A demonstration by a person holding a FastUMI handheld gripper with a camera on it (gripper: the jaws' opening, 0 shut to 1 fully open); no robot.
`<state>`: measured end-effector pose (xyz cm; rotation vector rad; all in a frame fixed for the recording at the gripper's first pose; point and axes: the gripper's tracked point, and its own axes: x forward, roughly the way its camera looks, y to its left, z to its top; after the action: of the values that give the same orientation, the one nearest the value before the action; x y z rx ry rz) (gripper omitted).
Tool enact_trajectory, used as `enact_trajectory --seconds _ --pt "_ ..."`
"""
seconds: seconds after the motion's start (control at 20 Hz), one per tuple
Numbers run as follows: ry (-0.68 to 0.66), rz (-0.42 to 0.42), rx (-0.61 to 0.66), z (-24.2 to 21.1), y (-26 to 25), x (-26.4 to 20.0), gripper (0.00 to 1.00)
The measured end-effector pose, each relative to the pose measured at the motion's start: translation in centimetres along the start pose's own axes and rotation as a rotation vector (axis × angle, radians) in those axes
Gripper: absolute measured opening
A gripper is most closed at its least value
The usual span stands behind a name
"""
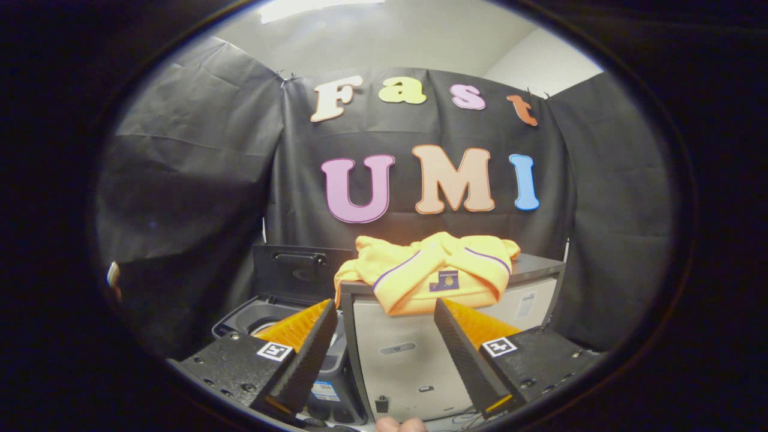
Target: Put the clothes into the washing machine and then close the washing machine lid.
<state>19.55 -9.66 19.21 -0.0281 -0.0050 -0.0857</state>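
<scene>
A yellow garment (429,272) with purple-and-white stripes and a small dark patch lies bunched on top of a grey cabinet (414,351). My gripper (384,306) hovers in front of the cabinet, open, its two fingers spread wide with nothing between them. The garment sits just beyond and slightly above the fingertips. To the left of the cabinet and lower down stands the washing machine (258,318), its dark lid (297,273) raised upright at the back and the tub opening partly hidden behind my left finger (306,354).
Black cloth walls close the booth on the left, back and right. The cabinet's front panel fills the space straight ahead between the fingers. A fingertip of a person's hand (399,425) shows at the very bottom.
</scene>
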Motion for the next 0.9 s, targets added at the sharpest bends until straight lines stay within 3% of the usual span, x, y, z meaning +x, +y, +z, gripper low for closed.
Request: enact_trajectory --seconds 0.4,0.6,0.9 --pt "0.049 -0.058 -0.016 3.2 -3.1 5.9 0.99" --pt "0.096 -0.137 -0.066 4.3 -6.3 10.0 0.99" --pt "0.238 -0.209 -0.113 2.0 -9.8 15.2 0.99"
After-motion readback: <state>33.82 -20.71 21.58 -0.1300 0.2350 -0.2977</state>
